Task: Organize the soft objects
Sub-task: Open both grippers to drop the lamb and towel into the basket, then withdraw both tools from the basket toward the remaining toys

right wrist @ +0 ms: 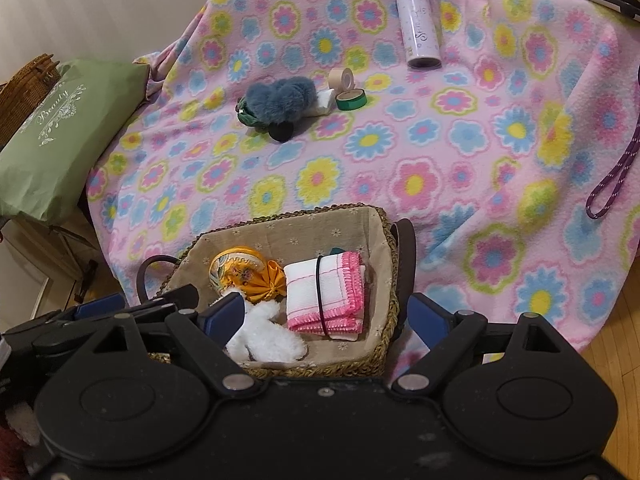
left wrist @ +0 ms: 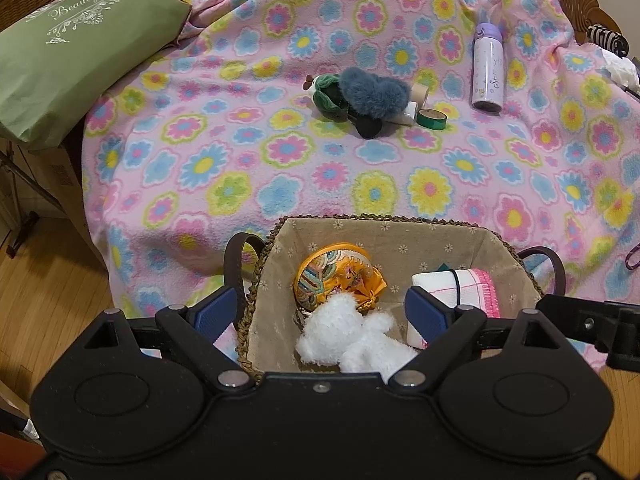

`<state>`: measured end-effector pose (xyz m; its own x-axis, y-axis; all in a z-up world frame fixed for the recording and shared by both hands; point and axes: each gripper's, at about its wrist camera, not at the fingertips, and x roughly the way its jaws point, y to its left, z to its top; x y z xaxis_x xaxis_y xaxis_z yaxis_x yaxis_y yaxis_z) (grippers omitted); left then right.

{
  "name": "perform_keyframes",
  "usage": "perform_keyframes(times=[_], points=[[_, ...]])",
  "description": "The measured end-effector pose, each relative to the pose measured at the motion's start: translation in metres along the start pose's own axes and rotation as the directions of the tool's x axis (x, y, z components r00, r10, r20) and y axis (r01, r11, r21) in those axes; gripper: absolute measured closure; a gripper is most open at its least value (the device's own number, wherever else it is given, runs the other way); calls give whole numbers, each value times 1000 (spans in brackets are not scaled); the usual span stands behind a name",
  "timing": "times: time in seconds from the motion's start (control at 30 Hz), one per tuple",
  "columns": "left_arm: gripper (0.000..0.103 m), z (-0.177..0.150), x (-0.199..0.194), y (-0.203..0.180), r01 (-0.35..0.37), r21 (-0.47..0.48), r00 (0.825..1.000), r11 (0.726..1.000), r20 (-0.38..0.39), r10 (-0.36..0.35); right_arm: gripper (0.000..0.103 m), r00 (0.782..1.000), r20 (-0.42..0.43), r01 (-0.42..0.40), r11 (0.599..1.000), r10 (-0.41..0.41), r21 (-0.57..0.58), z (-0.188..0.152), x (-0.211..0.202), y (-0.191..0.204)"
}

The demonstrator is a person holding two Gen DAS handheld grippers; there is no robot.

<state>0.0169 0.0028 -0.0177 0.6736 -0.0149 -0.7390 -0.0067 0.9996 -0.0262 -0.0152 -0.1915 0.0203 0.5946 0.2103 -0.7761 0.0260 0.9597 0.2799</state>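
Note:
A woven basket (left wrist: 384, 219) (right wrist: 304, 213) with a beige lining sits at the near edge of the flowered blanket. Inside lie a white fluffy toy (left wrist: 344, 344) (right wrist: 268, 340), an orange embroidered pouch (left wrist: 336, 280) (right wrist: 248, 272) and a folded white-and-pink cloth (left wrist: 472, 284) (right wrist: 328, 300) bound by a black band. My left gripper (left wrist: 320, 312) hangs open over the basket; the toy lies loose below its jaws. My right gripper (right wrist: 325, 316) is open too, above the folded cloth. Further back a blue furry piece (left wrist: 376, 90) (right wrist: 276, 96) rests on a green soft item (left wrist: 326, 98).
Two tape rolls (right wrist: 351, 99) and a lilac bottle (left wrist: 487, 70) (right wrist: 418, 24) lie on the pink blanket (left wrist: 280, 168). A green cushion (left wrist: 68, 48) sits at the left, with a wicker basket (right wrist: 24, 92) behind it. A purple cord (right wrist: 616, 176) lies at the right. Wooden floor shows below.

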Motion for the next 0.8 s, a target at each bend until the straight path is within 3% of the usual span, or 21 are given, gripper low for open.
perform_keyframes(times=[0.8], points=[[15, 0, 1, -1, -1, 2, 1000, 1000, -3, 1, 12, 1000, 20, 19, 999, -19, -39, 4, 0, 1]])
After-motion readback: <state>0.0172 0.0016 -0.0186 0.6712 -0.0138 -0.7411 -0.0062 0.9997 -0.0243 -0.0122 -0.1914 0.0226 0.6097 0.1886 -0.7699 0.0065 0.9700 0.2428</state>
